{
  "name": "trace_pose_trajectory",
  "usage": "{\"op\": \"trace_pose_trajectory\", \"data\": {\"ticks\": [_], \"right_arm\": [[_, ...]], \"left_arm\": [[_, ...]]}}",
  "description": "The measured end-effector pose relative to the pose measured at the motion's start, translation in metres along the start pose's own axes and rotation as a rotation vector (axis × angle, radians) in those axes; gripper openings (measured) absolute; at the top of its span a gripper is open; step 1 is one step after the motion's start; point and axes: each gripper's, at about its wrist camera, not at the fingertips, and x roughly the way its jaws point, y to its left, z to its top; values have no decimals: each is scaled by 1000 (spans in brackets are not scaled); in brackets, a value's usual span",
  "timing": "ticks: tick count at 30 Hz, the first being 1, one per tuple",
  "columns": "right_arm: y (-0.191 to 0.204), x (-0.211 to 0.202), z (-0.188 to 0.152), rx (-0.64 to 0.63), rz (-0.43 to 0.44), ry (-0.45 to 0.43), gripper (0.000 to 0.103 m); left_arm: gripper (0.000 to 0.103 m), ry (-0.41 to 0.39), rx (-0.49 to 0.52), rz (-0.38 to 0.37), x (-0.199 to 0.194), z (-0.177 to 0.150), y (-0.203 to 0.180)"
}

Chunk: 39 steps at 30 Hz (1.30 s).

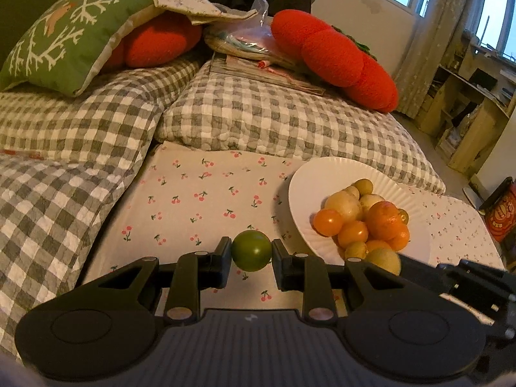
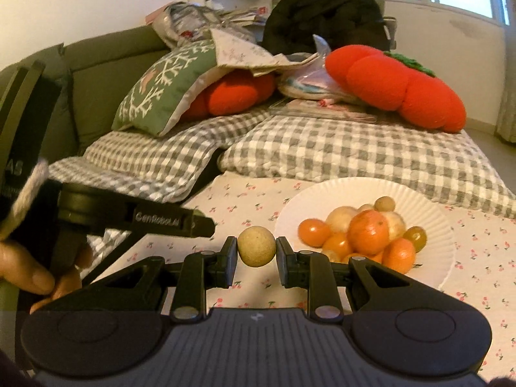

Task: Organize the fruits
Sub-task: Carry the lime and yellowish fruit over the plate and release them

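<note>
My left gripper (image 1: 251, 255) is shut on a small round green fruit (image 1: 251, 250), held above the cherry-print cloth (image 1: 193, 200). My right gripper (image 2: 256, 251) is shut on a small tan round fruit (image 2: 256, 246), also lifted over the cloth (image 2: 251, 193). To the right of both lies a white paper plate (image 1: 309, 177) (image 2: 432, 213) heaped with several orange, pale yellow and greenish fruits (image 1: 364, 219) (image 2: 367, 232). In the right wrist view the left gripper's black body (image 2: 154, 219) and the hand holding it (image 2: 32, 277) show at the left.
Grey checked cushions (image 1: 274, 119) (image 2: 354, 148) rise behind the cloth. On them rest two red tomato-shaped pillows (image 1: 338, 61) (image 2: 396, 90), a green snowflake pillow (image 1: 64, 38) (image 2: 161, 93) and a plastic-wrapped bundle (image 1: 245, 38). Wooden shelves (image 1: 467, 103) stand at far right.
</note>
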Motion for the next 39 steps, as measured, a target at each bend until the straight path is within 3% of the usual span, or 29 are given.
{"op": "trace_pose_trajectory", "data": {"ticks": [11,19,28,36,39], "right_arm": [[-39,-13,19,119,-45,-43,23],[-85,-7,23,246,-88,-49,23],[-132,17,20,410,-72,-23,23],[-151,26,21,445,-63,-22,23],[-158,31,21,443,-71,-14,23]], "left_arm": [[20,-39,61,27,12,21,-32],[20,-2,5,-35,34,38,-54],[20,45,-59,-82,71,47,-69],[20,51,-109,-122,97,56,-75],[20,56,-95,-96,106,55,-76]]}}
